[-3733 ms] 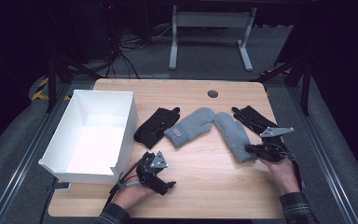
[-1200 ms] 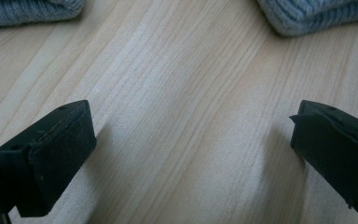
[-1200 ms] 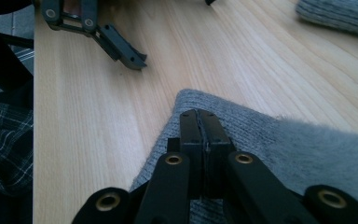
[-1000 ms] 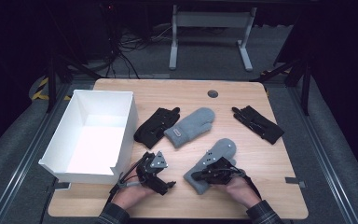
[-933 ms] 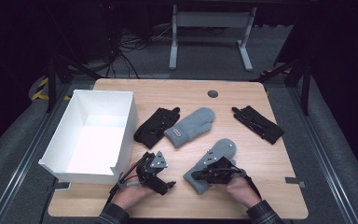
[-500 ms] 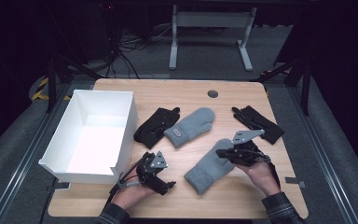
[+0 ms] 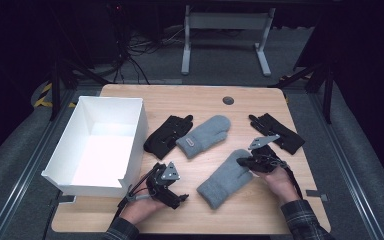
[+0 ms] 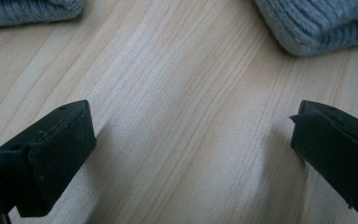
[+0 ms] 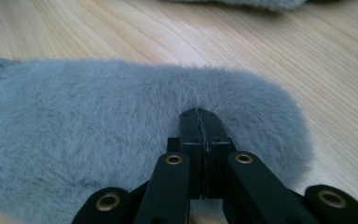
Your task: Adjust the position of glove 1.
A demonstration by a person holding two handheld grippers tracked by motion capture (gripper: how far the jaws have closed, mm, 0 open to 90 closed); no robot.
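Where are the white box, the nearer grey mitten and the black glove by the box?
white box [image 7: 136, 131]: high view, right wall.
nearer grey mitten [image 7: 223, 178]: high view, palm.
black glove [image 7: 166, 136]: high view, its middle.

Right gripper [image 9: 199, 122]: jaw tips buried in fur cuff of near grey mitten [image 9: 121, 140], cloth between them not discernible. Far grey mitten [image 7: 203, 135]: label text too small to read. Black glove [image 7: 167, 135] partly tucked under it. Forearms cut off at bottom edge
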